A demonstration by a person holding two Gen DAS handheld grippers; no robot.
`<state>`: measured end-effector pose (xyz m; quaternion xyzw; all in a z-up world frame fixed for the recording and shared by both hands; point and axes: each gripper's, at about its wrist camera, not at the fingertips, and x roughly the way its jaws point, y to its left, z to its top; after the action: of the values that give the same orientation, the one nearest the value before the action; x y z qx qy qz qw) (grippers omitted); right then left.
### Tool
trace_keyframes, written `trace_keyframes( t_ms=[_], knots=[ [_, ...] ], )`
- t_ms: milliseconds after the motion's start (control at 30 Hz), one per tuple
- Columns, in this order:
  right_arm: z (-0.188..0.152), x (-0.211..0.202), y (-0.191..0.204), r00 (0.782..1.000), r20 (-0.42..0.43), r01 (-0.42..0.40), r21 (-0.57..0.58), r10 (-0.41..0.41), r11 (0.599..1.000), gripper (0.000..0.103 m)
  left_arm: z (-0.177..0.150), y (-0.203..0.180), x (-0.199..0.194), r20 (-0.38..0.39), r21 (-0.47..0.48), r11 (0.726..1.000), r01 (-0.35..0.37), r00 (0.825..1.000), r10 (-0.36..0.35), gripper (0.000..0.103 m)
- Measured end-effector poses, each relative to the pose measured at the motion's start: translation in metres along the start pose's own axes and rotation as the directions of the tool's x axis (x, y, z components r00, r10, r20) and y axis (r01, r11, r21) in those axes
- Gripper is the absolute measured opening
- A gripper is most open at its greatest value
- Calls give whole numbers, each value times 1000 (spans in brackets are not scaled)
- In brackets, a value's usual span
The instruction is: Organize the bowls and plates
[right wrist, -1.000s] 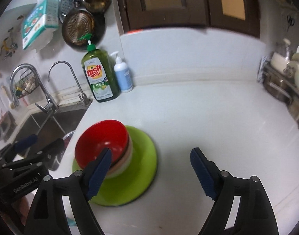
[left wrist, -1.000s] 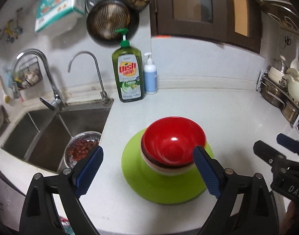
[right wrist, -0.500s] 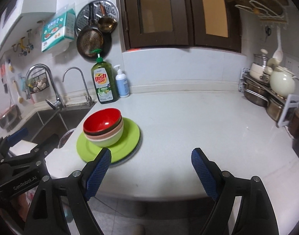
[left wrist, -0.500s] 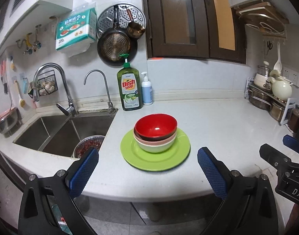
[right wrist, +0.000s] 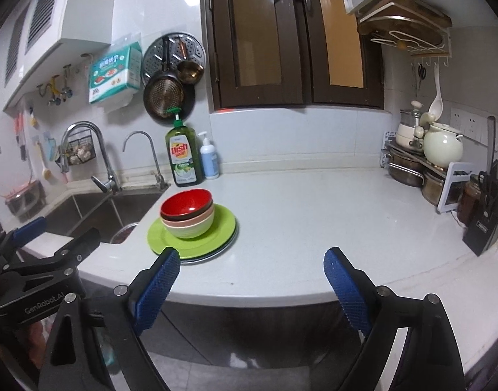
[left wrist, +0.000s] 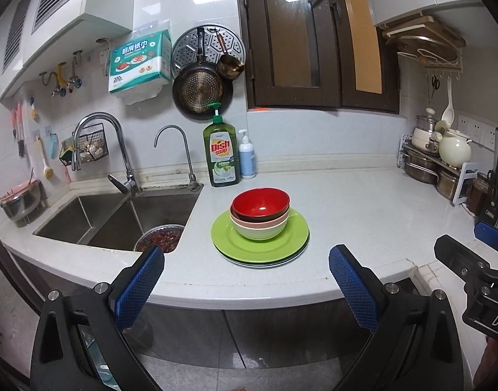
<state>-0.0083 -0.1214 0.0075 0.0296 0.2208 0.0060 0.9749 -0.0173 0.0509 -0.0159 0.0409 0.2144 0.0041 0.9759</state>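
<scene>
Bowls [left wrist: 260,213] sit nested on plates [left wrist: 260,244], ahead of both grippers; probably stiff, smooth, slippery, best held by rims. Left gripper [left wrist: 245,278] is apart, empty; right gripper [right wrist: 252,282] is opening, empty.

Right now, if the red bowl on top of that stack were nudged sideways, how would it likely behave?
The red bowl sits nested in the pink bowl, so it would probably drag the bowls below rather than slide free. Its glossy surface looks slippery. The rounded stack on the green plate might tip.
</scene>
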Motion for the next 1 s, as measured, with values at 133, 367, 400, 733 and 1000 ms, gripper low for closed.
trace_keyframes(
  t_ms=[133, 367, 400, 733, 1000],
  knots=[
    [-4, -12, 4, 1000, 8, 2, 7, -2, 1000, 91, -3, 2, -8, 8, 8, 1000, 11, 1000, -12, 103],
    [-10, -25, 11, 1000, 17, 18, 23, -18, 1000, 94, -5, 7, -17, 16, 18, 1000, 24, 1000, -24, 103],
    [-11, -27, 11, 1000, 17, 17, 23, -18, 1000, 94, -5, 7, -18, 17, 20, 1000, 25, 1000, -25, 103],
    [-14, -38, 16, 999, 26, 38, 27, -39, 999, 94, -7, 11, -27, 24, 27, 999, 38, 999, -39, 103],
    [-16, -45, 12, 998, 29, 47, 31, -48, 998, 94, -7, 9, -33, 38, 32, 999, 43, 998, -44, 103]
  ],
)
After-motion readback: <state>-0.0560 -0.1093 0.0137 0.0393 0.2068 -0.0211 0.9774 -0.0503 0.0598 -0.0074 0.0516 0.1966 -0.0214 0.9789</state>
